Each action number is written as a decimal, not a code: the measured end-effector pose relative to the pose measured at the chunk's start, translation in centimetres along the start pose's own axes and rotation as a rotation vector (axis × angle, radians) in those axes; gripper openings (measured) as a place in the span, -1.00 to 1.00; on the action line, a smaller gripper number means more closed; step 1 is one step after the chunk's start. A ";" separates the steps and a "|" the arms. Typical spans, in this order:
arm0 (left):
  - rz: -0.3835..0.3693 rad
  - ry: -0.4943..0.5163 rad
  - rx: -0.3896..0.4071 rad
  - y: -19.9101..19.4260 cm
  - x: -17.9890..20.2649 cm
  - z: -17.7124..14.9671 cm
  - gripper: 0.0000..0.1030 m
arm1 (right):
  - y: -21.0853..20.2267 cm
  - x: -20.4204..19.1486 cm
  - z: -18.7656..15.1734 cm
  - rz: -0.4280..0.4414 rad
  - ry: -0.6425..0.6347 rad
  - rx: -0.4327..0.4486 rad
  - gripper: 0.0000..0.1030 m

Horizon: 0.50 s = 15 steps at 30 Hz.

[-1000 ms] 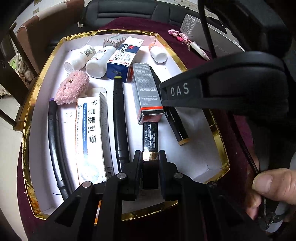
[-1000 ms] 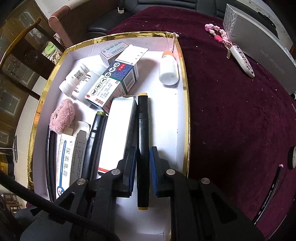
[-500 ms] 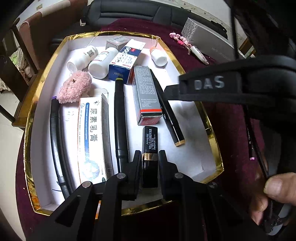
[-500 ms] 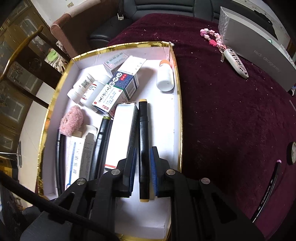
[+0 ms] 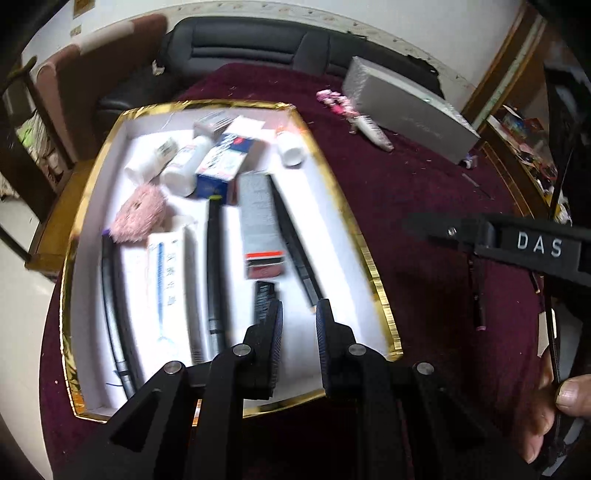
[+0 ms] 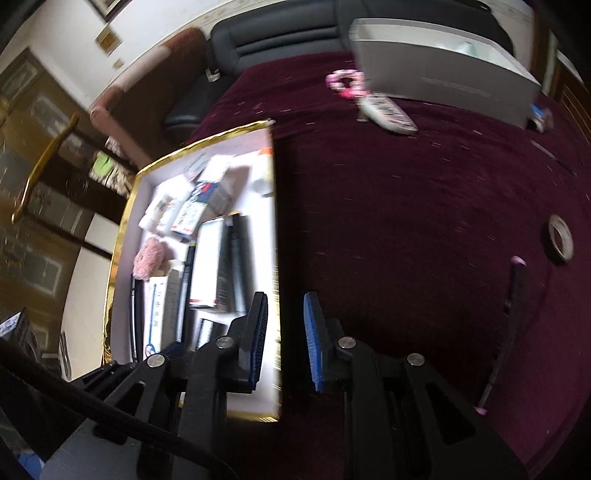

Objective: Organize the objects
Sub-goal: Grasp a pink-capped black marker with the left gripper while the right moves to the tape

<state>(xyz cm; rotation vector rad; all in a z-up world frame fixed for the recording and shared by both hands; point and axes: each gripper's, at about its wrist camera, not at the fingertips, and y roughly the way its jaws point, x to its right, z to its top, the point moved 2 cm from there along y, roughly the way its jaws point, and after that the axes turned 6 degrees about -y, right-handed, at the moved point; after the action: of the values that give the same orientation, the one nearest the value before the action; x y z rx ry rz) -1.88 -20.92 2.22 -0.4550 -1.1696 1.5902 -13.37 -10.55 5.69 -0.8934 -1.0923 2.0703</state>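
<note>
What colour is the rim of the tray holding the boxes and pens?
Shiny gold; the tray rim shows best in the left wrist view.

wall: white, behind | sofa: black leather | armchair: brownish-pink, left | tablecloth: maroon | floor: pale, left | light: dim
</note>
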 end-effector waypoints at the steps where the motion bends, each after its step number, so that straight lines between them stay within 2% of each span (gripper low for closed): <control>1: -0.004 0.018 0.004 -0.1 0.8 0.0 -0.71 | -0.5 0.9 -0.3 -0.004 0.021 0.007 -0.59; 5: -0.024 0.077 0.019 -1.6 3.8 -1.1 -0.71 | -2.6 4.5 -1.7 -0.023 0.094 0.032 -0.54; 9: -0.073 0.146 -0.013 -0.8 7.4 -1.4 -0.71 | -4.6 9.5 -3.5 -0.066 0.190 0.054 -0.31; 15: -0.220 0.212 -0.193 1.9 13.7 -2.9 -0.63 | -7.8 16.3 -6.5 -0.114 0.324 0.085 -0.32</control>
<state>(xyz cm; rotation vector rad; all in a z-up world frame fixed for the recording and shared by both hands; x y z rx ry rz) -5.64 -7.25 2.91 -0.5841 -1.1712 1.2161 -15.99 8.45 5.16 -1.0542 -0.8546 1.7881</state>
